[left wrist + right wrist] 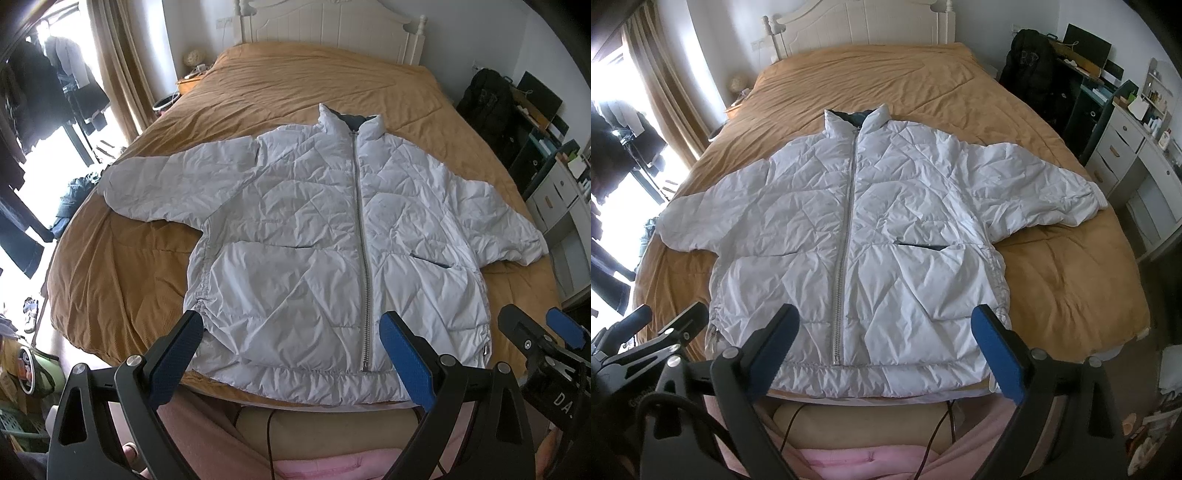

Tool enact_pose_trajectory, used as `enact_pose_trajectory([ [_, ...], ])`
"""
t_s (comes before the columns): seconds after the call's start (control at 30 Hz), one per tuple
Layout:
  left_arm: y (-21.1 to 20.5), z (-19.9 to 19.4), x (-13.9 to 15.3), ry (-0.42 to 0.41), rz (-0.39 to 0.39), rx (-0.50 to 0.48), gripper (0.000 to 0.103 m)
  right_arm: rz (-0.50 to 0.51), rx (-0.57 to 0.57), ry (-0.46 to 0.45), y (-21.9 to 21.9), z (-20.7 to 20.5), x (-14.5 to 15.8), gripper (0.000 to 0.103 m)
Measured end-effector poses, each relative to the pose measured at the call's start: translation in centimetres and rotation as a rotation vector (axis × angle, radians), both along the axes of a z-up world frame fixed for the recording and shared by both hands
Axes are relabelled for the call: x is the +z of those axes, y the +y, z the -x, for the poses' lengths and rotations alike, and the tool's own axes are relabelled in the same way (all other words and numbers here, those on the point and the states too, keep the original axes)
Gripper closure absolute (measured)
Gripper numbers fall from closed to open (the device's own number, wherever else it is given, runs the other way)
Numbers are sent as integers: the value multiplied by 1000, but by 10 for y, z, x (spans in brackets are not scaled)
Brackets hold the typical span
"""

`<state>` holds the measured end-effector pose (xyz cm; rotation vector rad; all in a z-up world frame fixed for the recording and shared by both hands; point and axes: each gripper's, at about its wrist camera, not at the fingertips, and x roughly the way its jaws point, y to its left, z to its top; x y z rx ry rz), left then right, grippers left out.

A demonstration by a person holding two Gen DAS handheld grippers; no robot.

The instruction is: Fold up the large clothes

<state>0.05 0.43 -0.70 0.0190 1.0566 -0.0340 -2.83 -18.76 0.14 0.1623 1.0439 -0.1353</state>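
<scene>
A white quilted jacket lies flat and face up on the bed, zipped, collar toward the headboard, both sleeves spread out sideways, hem at the near edge. My left gripper hovers open above the hem, its blue pads wide apart and holding nothing. Over the hem's right half, my right gripper is likewise open and empty. The right gripper also shows at the right edge of the left wrist view, and the left gripper at the lower left of the right wrist view.
A mustard bedspread covers the bed below a white headboard. White drawers and a dark bag stand to the right. Curtains and hanging clothes are on the left. Pink clothing of the person fills the bottom.
</scene>
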Motion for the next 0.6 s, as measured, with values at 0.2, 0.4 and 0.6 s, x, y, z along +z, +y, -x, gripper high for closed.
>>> enact_pose_trajectory([
  [0.2,0,0,0,-1,-1,1,6,1,-1,1,0,-1,0,8],
  [0.4,0,0,-1,4,3,1,6,2,1,0,0,-1,-1,8],
  [0.6,4,-3,-7,13,9,6,6,-3,0,2,0,-1,-2,8],
])
